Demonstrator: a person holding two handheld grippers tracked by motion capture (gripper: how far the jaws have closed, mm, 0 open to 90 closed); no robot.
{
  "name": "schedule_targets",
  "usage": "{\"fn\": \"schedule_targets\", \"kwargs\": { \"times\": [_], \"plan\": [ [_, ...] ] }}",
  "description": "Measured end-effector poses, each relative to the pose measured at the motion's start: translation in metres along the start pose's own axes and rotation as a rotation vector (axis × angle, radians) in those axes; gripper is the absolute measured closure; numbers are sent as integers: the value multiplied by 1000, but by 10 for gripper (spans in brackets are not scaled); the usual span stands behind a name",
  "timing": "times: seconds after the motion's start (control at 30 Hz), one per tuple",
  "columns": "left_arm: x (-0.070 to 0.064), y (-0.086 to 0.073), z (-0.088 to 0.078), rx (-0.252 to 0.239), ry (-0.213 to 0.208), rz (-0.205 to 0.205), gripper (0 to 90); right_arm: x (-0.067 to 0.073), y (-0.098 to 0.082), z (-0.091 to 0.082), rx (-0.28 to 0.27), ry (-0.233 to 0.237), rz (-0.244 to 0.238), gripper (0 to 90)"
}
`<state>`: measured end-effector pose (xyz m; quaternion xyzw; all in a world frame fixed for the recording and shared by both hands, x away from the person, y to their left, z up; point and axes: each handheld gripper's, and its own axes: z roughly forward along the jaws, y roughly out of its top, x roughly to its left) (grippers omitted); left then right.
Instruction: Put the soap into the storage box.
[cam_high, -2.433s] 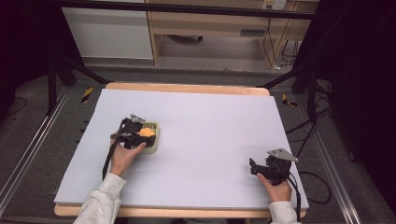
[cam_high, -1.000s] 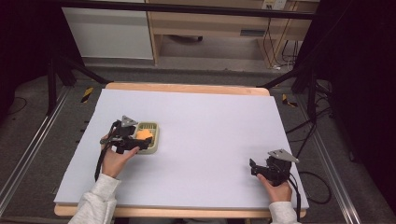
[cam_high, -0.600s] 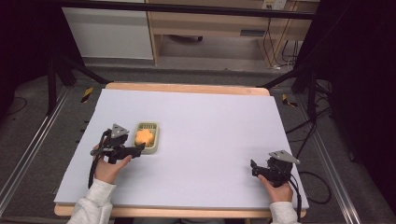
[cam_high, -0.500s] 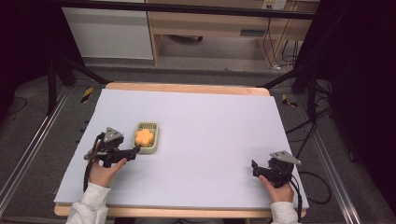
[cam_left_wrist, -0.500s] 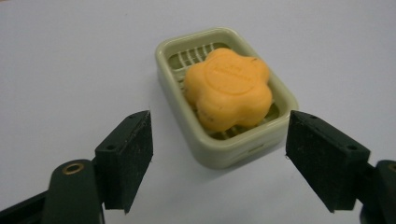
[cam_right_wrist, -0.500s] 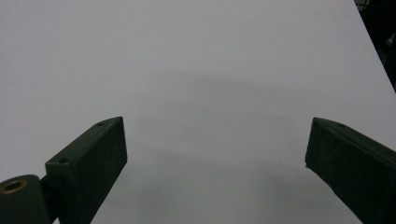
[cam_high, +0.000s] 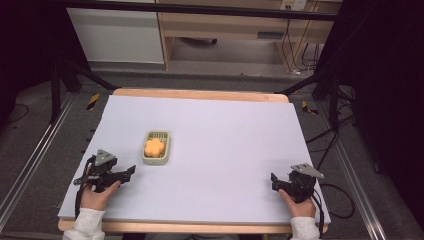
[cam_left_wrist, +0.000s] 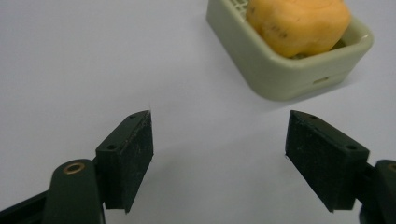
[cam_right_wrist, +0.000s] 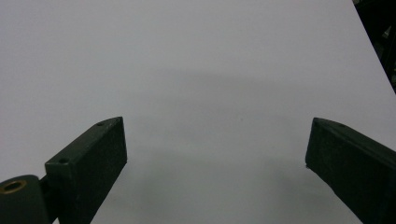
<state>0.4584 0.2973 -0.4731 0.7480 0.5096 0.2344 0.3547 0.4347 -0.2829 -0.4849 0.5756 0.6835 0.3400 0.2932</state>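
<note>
Both grippers stand open and empty. The orange sponge sits inside the green tray, near the left gripper; the right gripper rests well apart. Placement appears complete; any next move requires re-approaching the tray.

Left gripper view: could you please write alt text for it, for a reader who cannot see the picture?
An orange flower-shaped object sits in a pale green tray on a white table surface, at the upper right. In front, the left gripper has its two black jaws wide apart with nothing between them, short of the tray and not touching it.
</note>
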Motion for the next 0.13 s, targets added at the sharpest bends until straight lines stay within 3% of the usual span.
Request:
{"fn": "schedule_targets", "kwargs": {
  "times": [0.13],
  "plan": [
    [7, -4, 0, 18, 14, -7, 223, 0, -1, 0, 2, -7, -2, 59]
  ]
}}
